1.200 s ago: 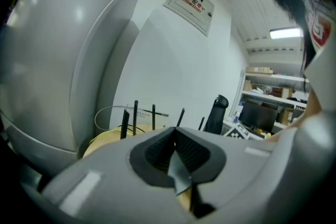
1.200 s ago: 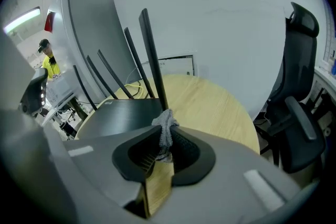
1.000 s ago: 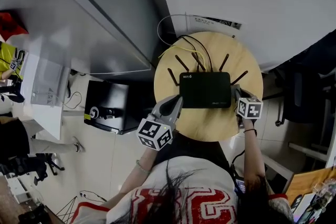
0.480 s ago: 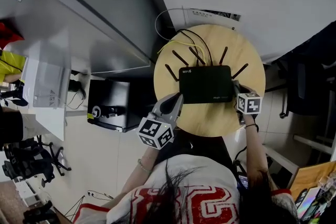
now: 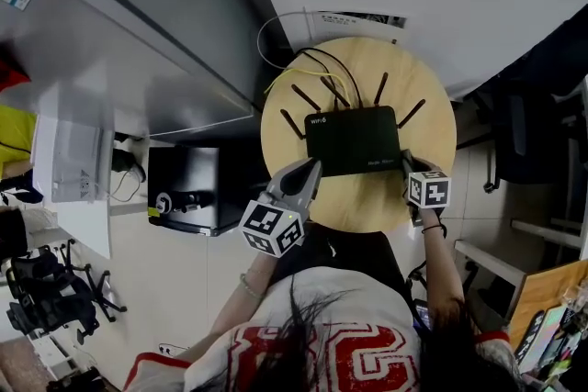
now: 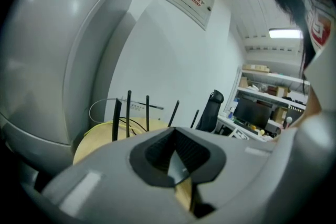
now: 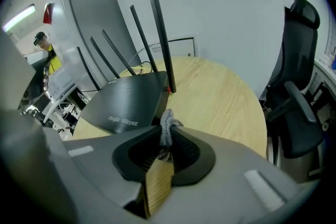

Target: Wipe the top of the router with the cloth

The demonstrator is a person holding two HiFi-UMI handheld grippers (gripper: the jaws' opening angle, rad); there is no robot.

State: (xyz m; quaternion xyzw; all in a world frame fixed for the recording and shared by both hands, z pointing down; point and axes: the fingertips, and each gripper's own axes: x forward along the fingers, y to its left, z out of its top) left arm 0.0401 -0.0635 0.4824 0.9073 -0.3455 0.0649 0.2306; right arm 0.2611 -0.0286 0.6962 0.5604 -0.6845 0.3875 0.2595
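The black router (image 5: 354, 140) lies on a round wooden table (image 5: 424, 110), its several antennas (image 5: 299, 96) pointing to the far side. My right gripper (image 5: 406, 161) sits at the router's near right corner and is shut on a small bunch of grey cloth (image 7: 167, 129). In the right gripper view, the cloth pokes up between the jaws just in front of the router (image 7: 126, 103). My left gripper (image 5: 310, 168) rests at the near left corner, shut with nothing in it. The left gripper view shows only the antennas (image 6: 128, 113) over that gripper (image 6: 174, 161).
Black and yellow cables (image 5: 317, 69) run off the table's far edge toward the white wall. A grey cabinet (image 5: 138, 23) stands to the left, with a black box (image 5: 184, 188) on the floor below. A black office chair (image 7: 294, 86) stands to the right of the table.
The head view has drifted, so the table and router sit a little higher and further left in frame. Both grippers keep their places at the router's near corners.
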